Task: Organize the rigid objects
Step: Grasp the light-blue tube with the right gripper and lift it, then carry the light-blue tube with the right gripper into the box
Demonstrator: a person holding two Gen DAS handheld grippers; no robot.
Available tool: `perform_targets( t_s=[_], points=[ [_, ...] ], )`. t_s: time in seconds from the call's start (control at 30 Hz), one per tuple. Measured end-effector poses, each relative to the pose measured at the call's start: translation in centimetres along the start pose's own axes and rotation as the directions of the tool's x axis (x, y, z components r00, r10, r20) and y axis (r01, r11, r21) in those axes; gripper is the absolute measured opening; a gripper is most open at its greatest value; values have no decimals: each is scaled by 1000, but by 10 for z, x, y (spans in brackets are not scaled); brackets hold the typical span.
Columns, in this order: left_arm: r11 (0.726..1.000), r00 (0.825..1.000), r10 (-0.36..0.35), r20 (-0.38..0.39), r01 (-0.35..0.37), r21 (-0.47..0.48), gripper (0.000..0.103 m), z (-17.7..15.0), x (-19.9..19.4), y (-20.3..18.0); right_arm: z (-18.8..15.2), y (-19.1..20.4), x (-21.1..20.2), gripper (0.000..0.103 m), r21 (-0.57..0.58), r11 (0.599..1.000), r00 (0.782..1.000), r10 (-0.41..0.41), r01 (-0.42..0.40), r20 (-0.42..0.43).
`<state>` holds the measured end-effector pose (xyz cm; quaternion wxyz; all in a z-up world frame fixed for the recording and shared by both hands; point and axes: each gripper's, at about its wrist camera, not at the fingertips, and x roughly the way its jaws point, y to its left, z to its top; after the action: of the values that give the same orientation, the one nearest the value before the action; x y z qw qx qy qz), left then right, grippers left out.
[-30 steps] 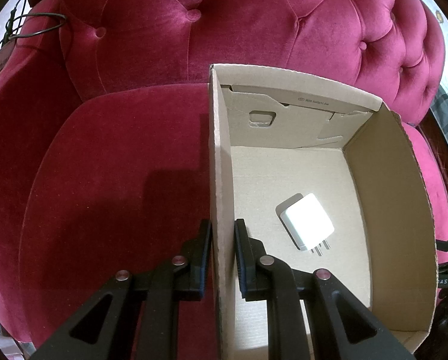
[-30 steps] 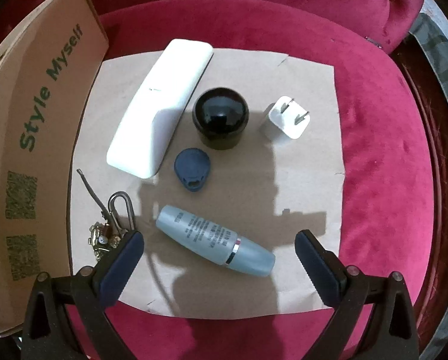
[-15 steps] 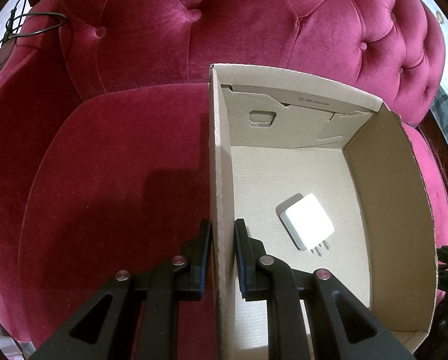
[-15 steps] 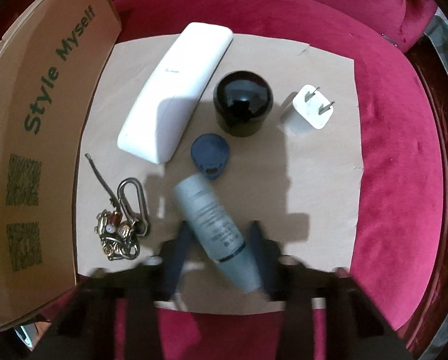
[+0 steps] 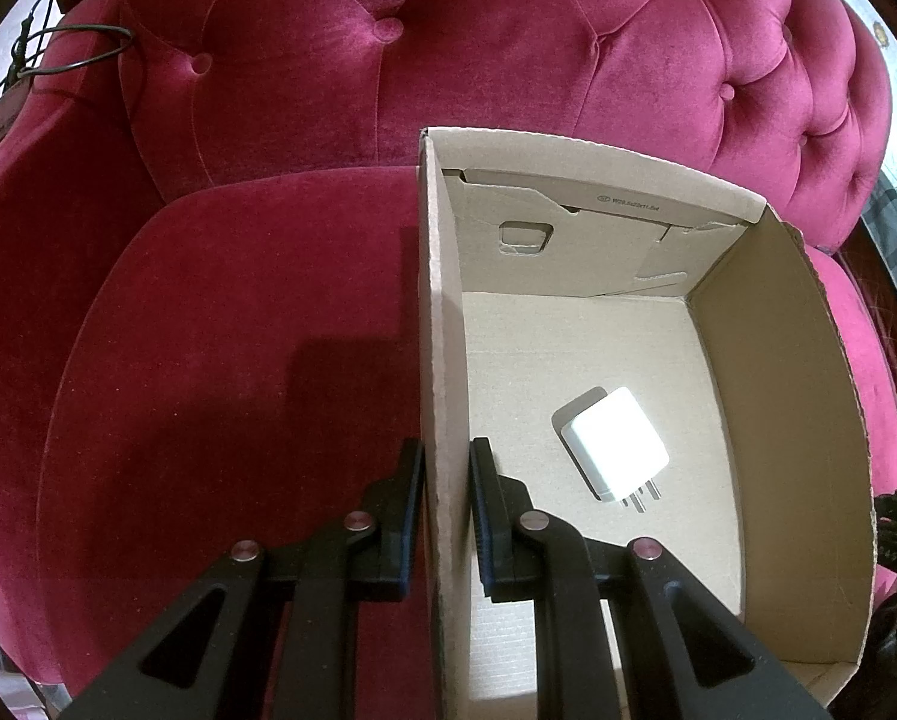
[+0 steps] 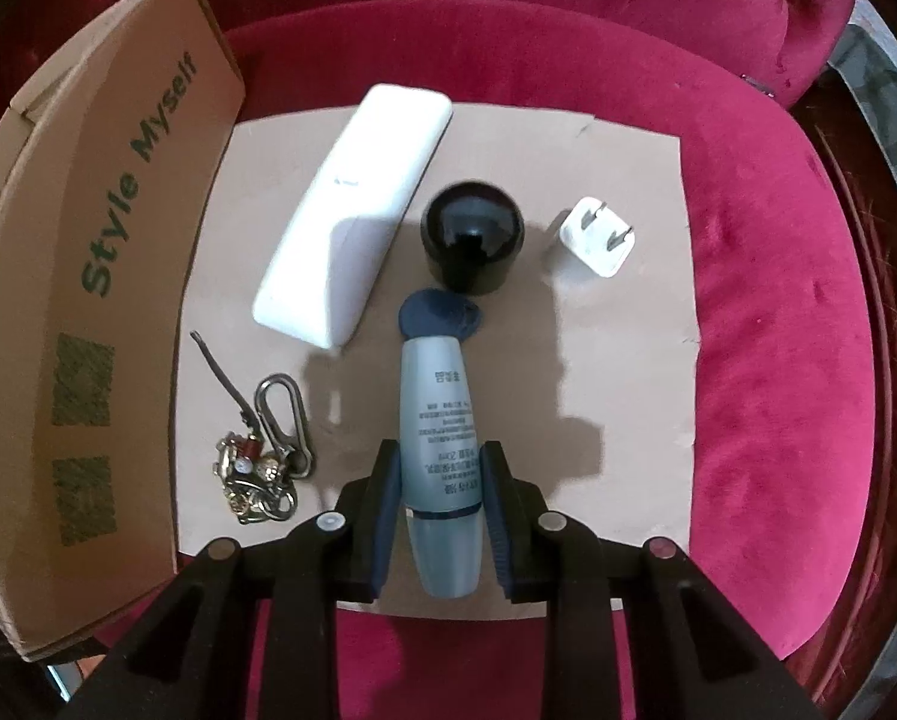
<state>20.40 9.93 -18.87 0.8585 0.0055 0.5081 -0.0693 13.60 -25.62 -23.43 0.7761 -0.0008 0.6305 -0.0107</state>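
- The right gripper (image 6: 441, 468) clamps the grey tube (image 6: 440, 438) between its pads, over the brown sheet (image 6: 628, 276); the tube's far end overlaps the blue fob (image 6: 439, 313).
- The left gripper (image 5: 445, 462) pinches the cardboard box (image 5: 442, 324) wall; a white charger (image 5: 616, 450) lies inside.

The sofa (image 5: 508, 48) is crimson velvet. The box (image 6: 106, 276) is plain brown with green lettering. The tube (image 6: 439, 420) is grey-blue with dark print, the case (image 6: 352, 210) and plug (image 6: 598, 237) white, the jar (image 6: 472, 240) glossy black, the tag (image 6: 442, 315) navy.
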Motion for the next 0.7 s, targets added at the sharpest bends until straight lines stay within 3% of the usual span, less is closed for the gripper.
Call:
perform_targets(
  t_s=[0.7],
  points=[
    [1000,1000,7,-8,-6,2,16,2,-1,-4,30,28,-70,28,-21,1000,996,-16,17,85]
  ],
)
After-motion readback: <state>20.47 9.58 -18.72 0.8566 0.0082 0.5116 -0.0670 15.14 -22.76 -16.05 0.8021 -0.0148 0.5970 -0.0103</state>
